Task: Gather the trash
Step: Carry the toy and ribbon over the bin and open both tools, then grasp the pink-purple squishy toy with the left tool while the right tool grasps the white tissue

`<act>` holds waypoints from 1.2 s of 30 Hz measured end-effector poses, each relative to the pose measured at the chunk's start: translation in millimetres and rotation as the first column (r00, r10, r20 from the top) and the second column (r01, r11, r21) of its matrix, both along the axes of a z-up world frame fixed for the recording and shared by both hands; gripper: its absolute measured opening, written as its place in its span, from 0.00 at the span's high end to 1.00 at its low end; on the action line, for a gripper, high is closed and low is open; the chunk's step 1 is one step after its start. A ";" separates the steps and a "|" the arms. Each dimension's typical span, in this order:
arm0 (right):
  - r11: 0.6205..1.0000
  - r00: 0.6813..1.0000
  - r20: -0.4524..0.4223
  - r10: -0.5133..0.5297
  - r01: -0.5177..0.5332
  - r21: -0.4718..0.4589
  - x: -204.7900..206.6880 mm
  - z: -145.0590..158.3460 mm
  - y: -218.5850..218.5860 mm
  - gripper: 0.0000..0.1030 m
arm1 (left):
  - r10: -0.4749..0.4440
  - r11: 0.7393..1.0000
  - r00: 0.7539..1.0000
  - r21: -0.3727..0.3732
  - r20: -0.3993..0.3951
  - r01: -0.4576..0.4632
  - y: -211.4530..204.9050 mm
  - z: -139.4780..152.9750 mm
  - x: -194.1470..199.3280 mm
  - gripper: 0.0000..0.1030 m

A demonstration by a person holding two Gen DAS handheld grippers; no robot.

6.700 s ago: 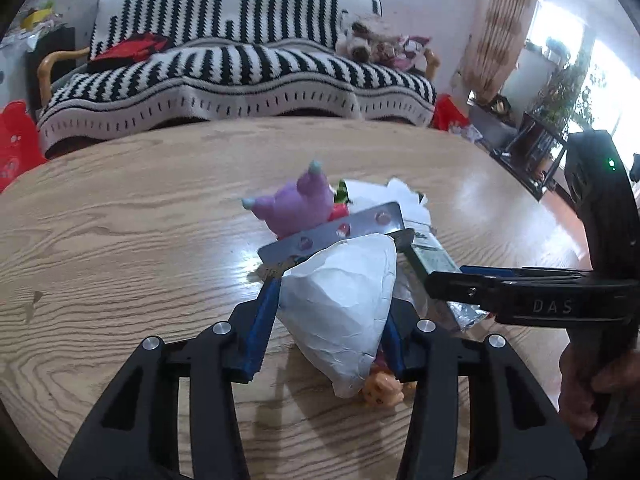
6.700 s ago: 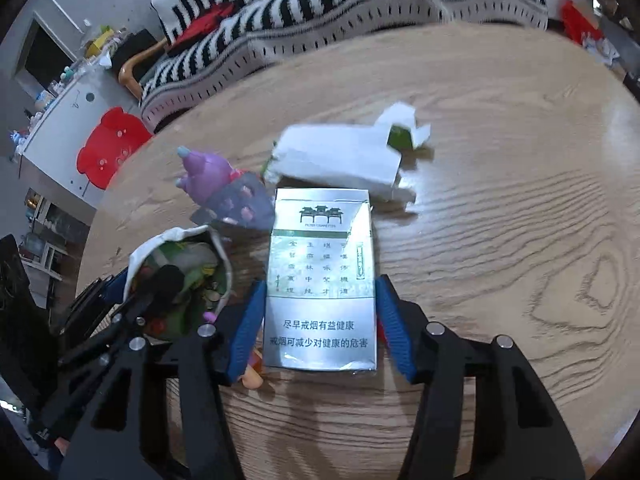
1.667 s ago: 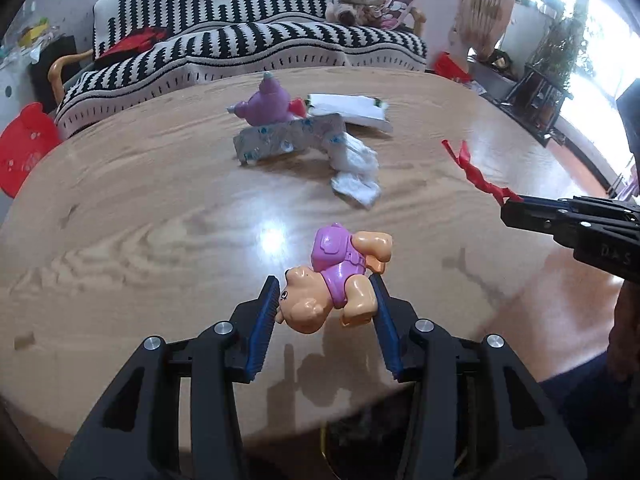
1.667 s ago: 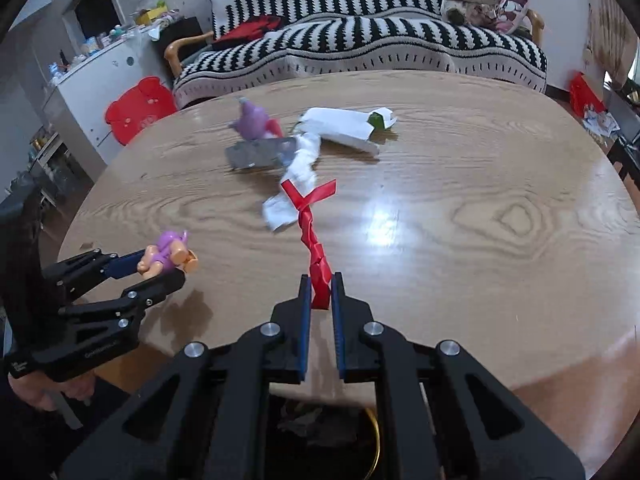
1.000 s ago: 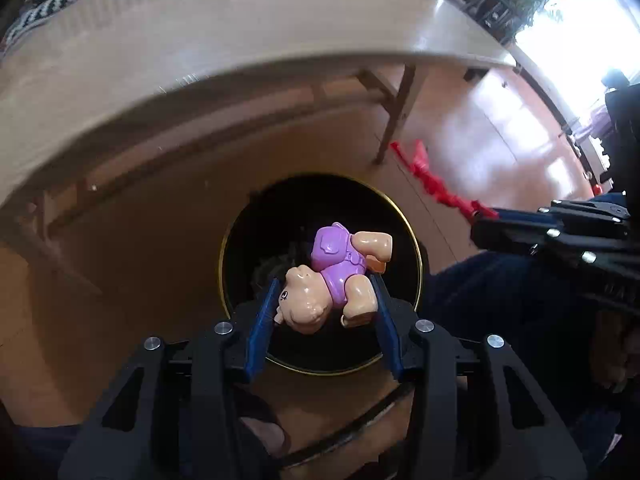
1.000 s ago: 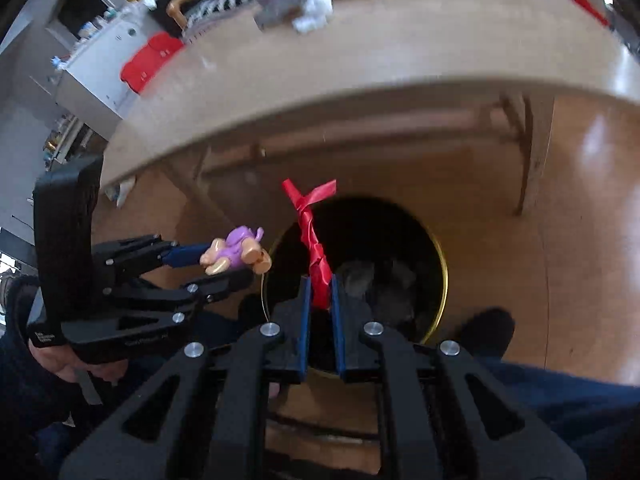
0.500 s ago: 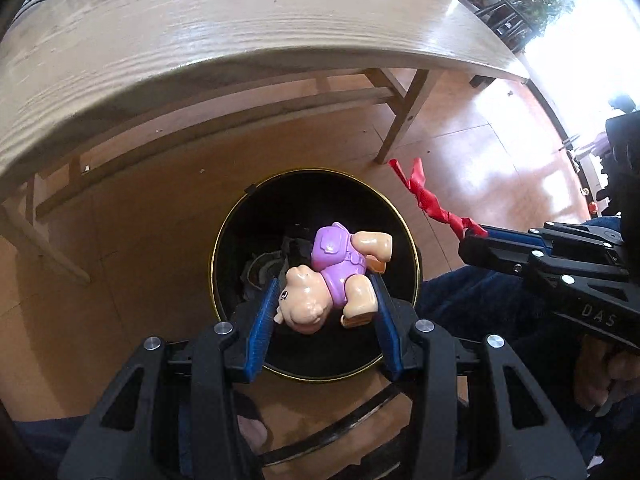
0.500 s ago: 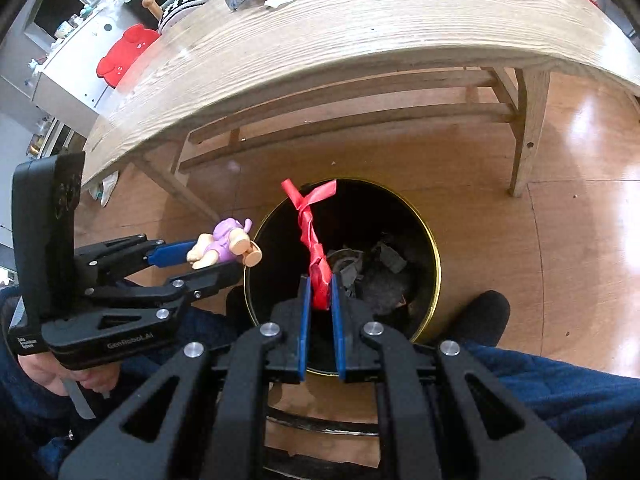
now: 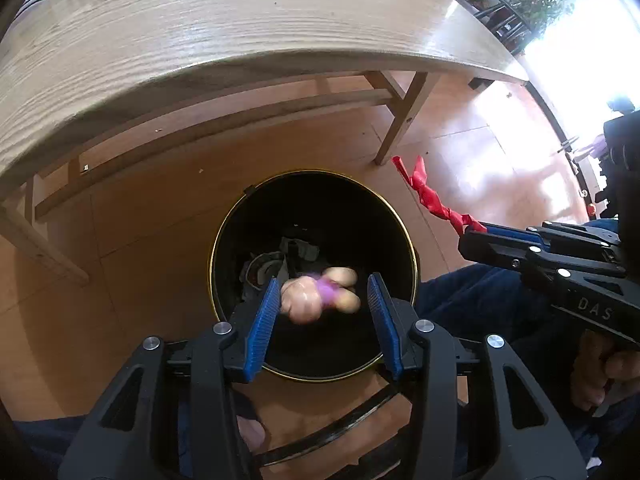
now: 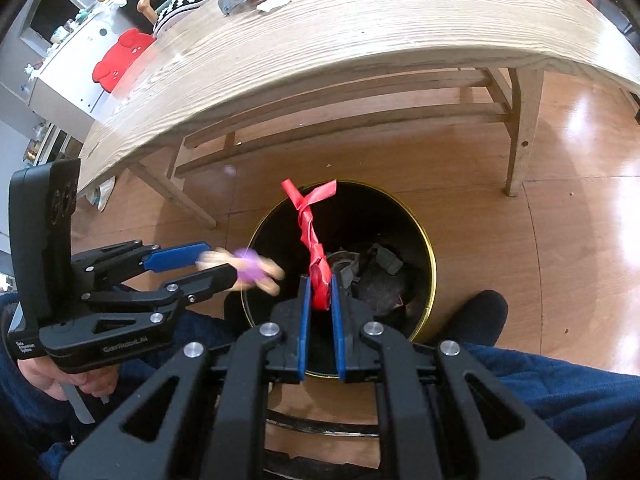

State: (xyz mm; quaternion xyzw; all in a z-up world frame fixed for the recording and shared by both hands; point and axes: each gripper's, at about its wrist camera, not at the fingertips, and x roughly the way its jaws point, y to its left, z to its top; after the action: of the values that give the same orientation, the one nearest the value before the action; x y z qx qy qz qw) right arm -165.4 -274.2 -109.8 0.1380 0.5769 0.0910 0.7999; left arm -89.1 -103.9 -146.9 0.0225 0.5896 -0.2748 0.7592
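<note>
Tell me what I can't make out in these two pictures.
- Toy figure: motion-blurred in both views, so face and details are lost.
- Bin contents: dark, partly hidden by the red ribbon and right gripper.
- Litter on the table: tiny, cut off at the top edge.
- Left gripper: jaws apart; contact with the toy unclear.

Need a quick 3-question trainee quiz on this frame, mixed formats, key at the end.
1. True or false: the left gripper is clamped on the toy figure.
2. What does the right gripper hold? A) red twisted strip B) cigarette pack C) tissue
3. Fill in: both grippers hang over the black ____ on the floor.

Key:
1. False. Its jaws stand apart and the blurred figure is between them, touching neither blue pad.
2. A, the red twisted strip.
3. Bin, gold-rimmed, with trash already inside.
</note>
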 end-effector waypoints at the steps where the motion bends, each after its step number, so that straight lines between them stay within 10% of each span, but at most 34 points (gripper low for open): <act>1: 1.000 1.000 -0.002 -0.004 0.004 0.001 0.5 -0.3 -0.7 0.90 | -0.001 1.000 1.000 -0.003 -0.003 0.001 0.0 0.0 -0.1 0.54; 6: 1.000 0.999 -0.020 -0.028 0.028 0.013 1.9 -3.8 -7.4 0.87 | 0.014 1.000 1.000 0.001 0.002 -0.014 0.7 0.1 1.3 0.40; 10: 0.998 0.998 0.005 -0.057 0.057 0.011 0.9 1.6 -11.9 0.30 | 0.033 0.999 0.999 0.000 -0.008 -0.033 3.5 -1.1 3.5 0.35; 29: 0.997 0.991 0.110 -0.075 0.074 0.008 6.6 33.0 -17.8 0.28 | 0.036 0.999 0.992 -0.027 0.118 -0.033 9.1 34.5 8.5 0.27; 36: 0.996 0.963 0.267 -0.025 0.046 -0.071 71.4 98.9 -12.6 0.19 | 0.195 0.981 0.926 -0.067 0.323 -0.183 56.5 111.3 79.7 0.11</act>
State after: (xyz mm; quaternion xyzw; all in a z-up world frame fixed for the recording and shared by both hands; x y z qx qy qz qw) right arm -94.0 -286.8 -10.8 0.1042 0.4647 0.0723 0.8763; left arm -9.4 -47.3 -35.6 -0.0027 0.4496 -0.2034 0.8698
